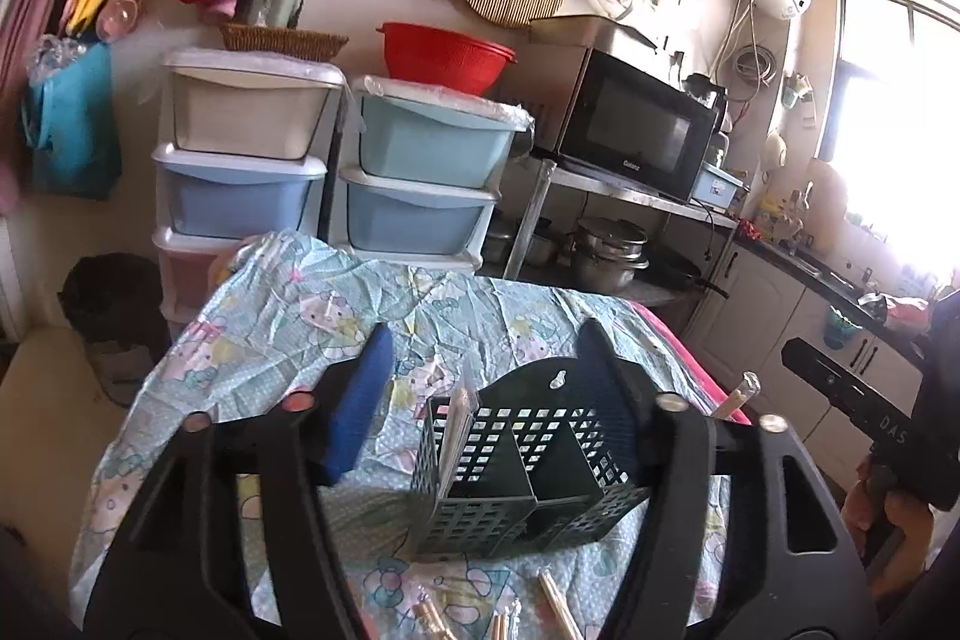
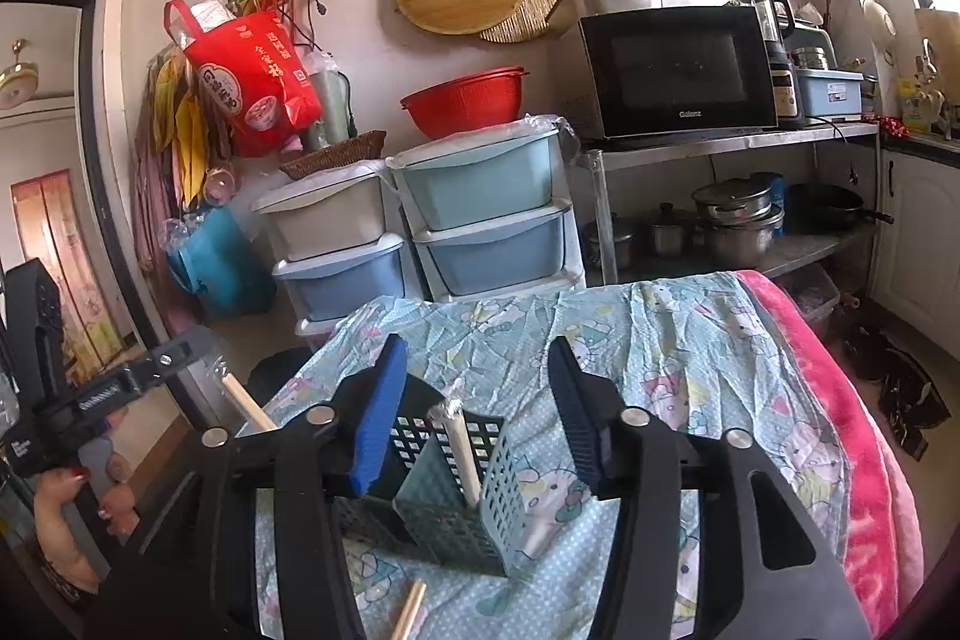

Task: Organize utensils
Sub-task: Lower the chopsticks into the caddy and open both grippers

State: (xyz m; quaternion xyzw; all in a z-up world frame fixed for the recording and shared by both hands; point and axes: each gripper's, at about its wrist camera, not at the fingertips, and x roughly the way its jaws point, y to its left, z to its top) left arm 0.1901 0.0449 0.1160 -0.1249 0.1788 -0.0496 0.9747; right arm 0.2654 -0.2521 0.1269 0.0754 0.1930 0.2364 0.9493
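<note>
A grey-green perforated utensil caddy (image 1: 516, 484) with two compartments stands on the Hello Kitty cloth (image 1: 288, 328). One wrapped chopstick pair (image 1: 457, 424) stands in its left compartment. My left gripper (image 1: 480, 358) is open and empty above the caddy. More wrapped chopsticks (image 1: 555, 604) lie on the cloth in front of it. In the right wrist view the caddy (image 2: 456, 496) holds the wrapped chopsticks (image 2: 462, 448), and my right gripper (image 2: 477, 376) is open and empty above it. A loose chopstick (image 2: 408, 610) lies near the front edge.
Stacked plastic drawer units (image 1: 414, 178) and a red colander (image 1: 444, 55) stand behind the table. A microwave (image 2: 678, 70) sits on a metal rack with pots (image 2: 738, 220) below. A pink blanket (image 2: 852, 436) edges the table's right side.
</note>
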